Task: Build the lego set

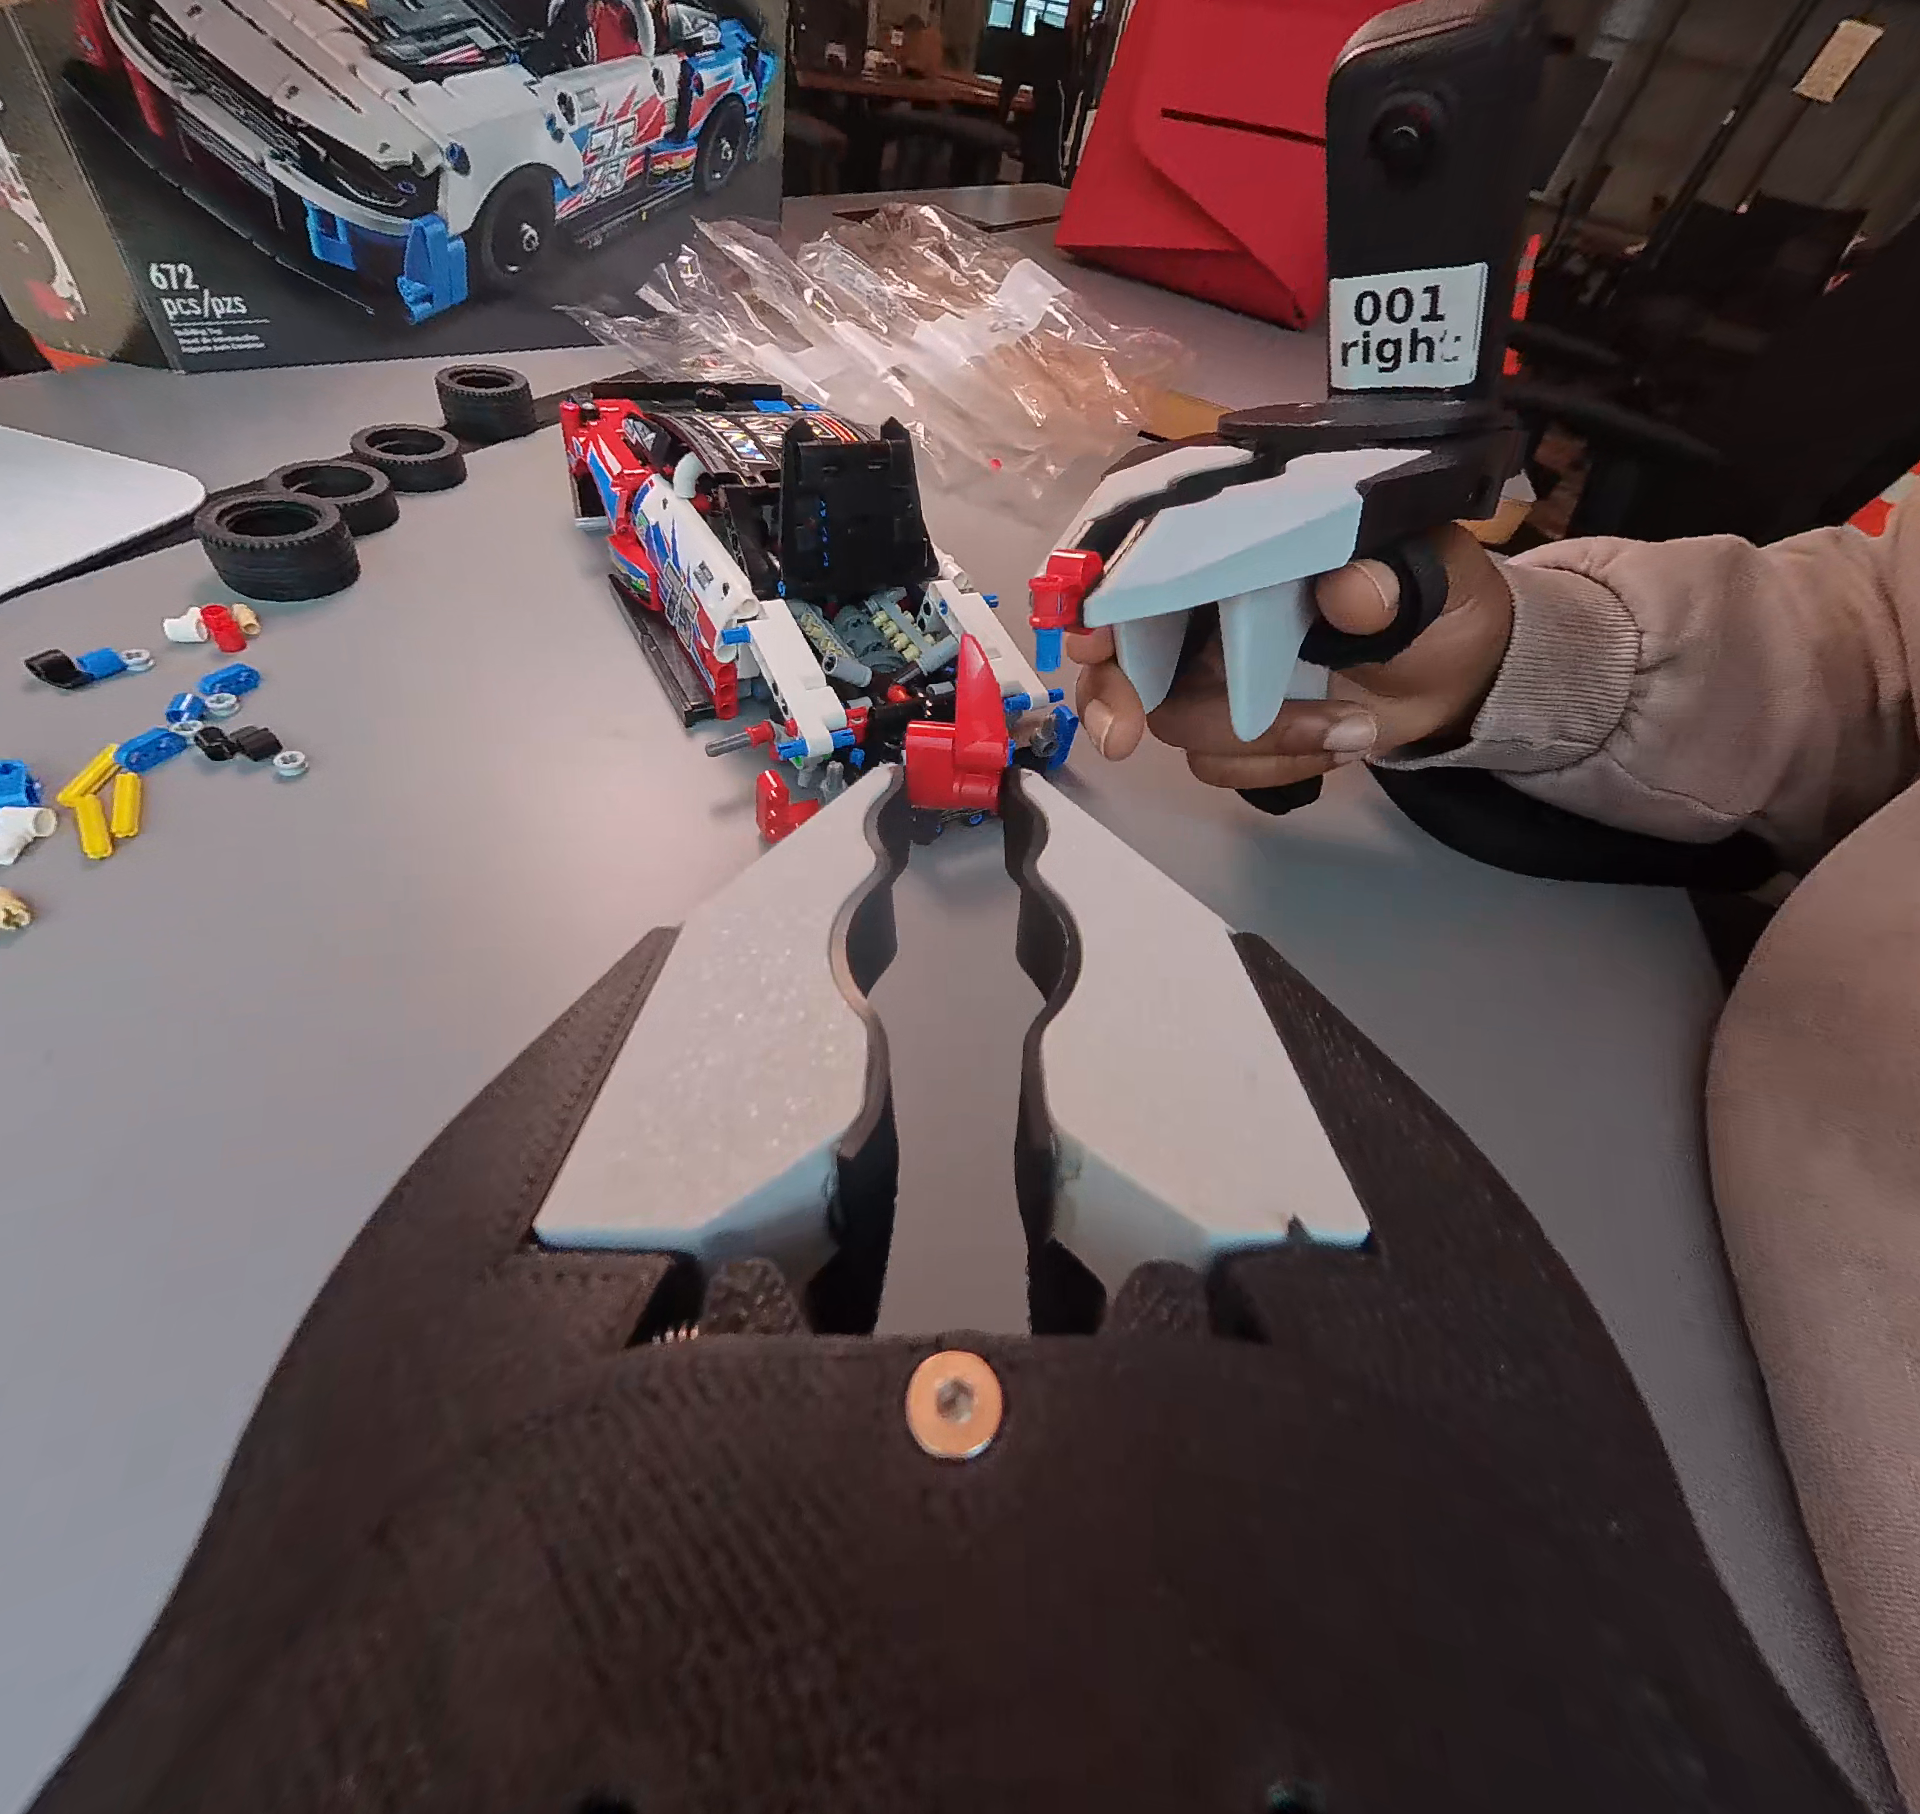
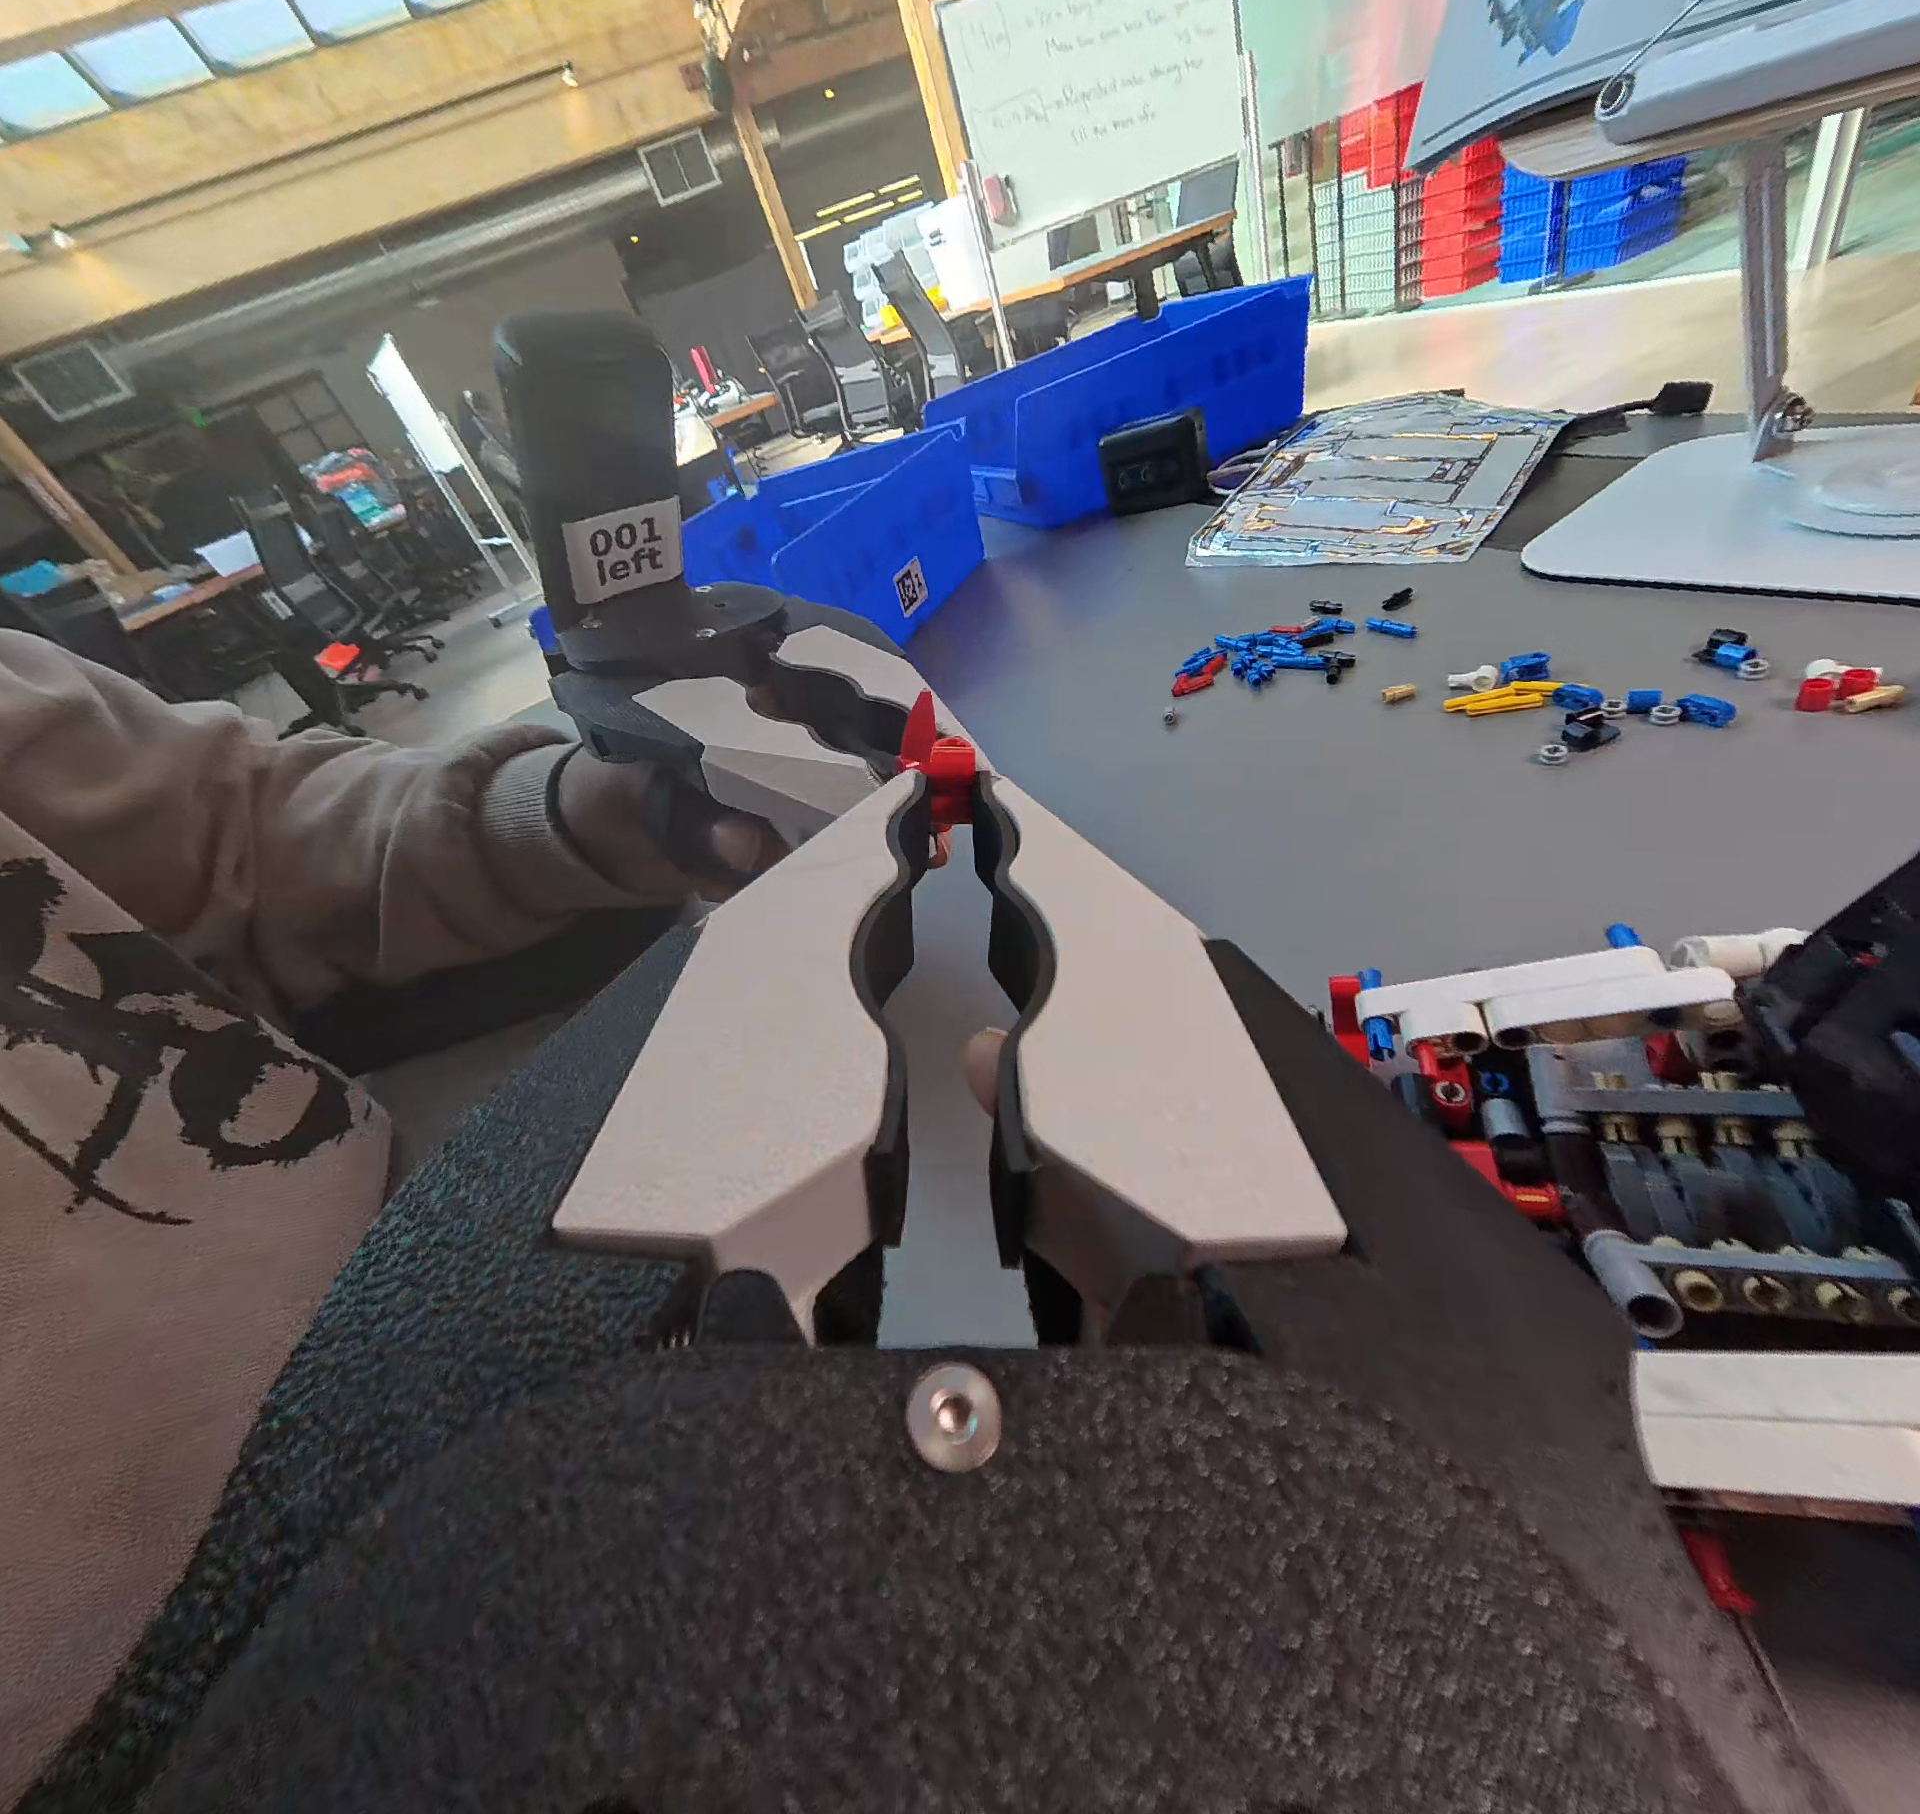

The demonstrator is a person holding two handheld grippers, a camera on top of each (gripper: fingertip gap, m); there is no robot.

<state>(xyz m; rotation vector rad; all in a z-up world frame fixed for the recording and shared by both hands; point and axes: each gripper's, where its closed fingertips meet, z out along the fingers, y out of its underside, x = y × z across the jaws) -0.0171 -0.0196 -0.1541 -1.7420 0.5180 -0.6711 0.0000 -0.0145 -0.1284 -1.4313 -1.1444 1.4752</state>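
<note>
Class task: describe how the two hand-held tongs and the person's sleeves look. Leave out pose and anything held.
Both tongs, left and right, have two pale grey fingers with wavy black inner pads, set in a textured black body with a silver screw. Each upright black handle bears a white label. The sleeves are beige knit with ribbed cuffs.

Half-built lego car [image 1: 769, 580] lying on the grey table, red, white and blue on the side, black seat in the middle, grey engine bits open at the near end, no wheels on. Four black tyres [image 1: 278, 543] in a row off to its left, flat on the table, with loose small pieces [image 1: 156, 725] in blue, yellow, red, white and black scattered nearer. One red pointed piece [image 1: 961, 736] pinched up at the car's near end, and a small red piece with a blue pin [image 1: 1058, 592] held just beside the car.
</note>
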